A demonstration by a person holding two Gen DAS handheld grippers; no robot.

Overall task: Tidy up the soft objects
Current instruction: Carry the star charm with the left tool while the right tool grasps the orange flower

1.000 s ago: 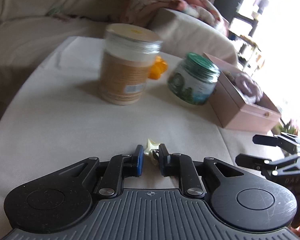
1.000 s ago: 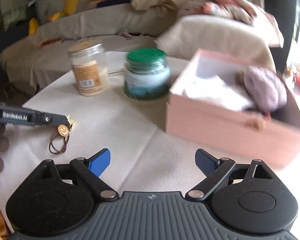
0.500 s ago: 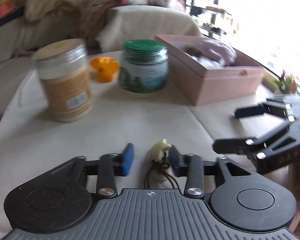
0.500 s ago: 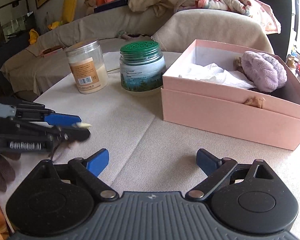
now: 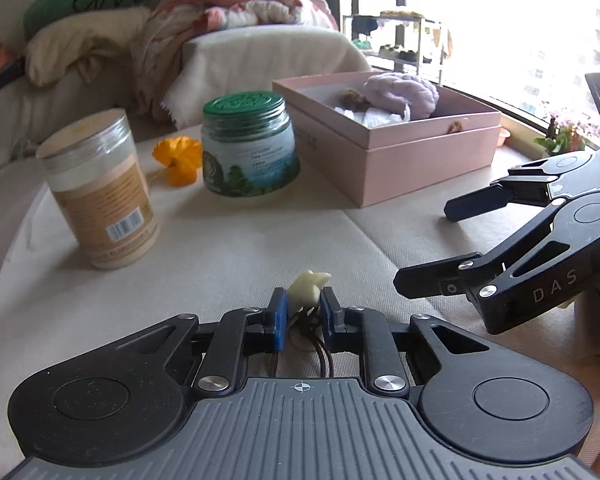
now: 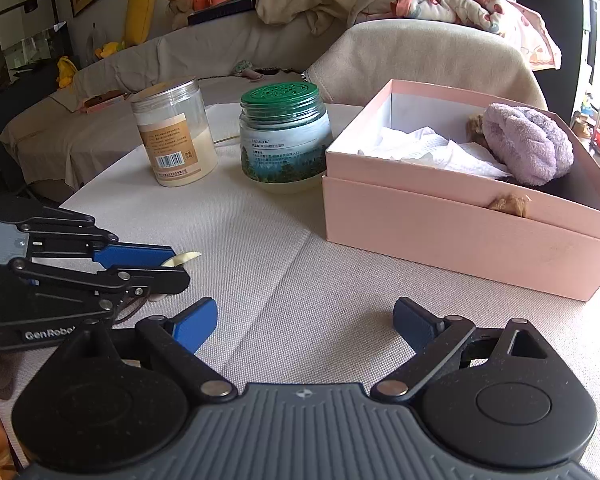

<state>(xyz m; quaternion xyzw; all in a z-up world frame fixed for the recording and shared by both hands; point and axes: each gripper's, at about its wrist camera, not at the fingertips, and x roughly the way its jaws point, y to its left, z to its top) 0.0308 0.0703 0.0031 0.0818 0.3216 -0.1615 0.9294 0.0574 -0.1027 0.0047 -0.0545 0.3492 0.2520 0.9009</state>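
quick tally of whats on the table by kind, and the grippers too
jars: 2, tan-label and green-lid
boxes: 1, pink box
hair ties: 1, star hair tie, in the left gripper, whose jaws just closed on it
flowers: 1, orange flower
grippers: 2, right gripper open
total: 7

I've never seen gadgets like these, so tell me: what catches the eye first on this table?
Nearest, the left gripper pinches a small cream charm on a dark cord, just above the table, its jaws having just closed on it. To its right the right gripper waits wide open. Behind stands an open pink box holding a fluffy lilac scrunchie, beside a green-lidded jar.
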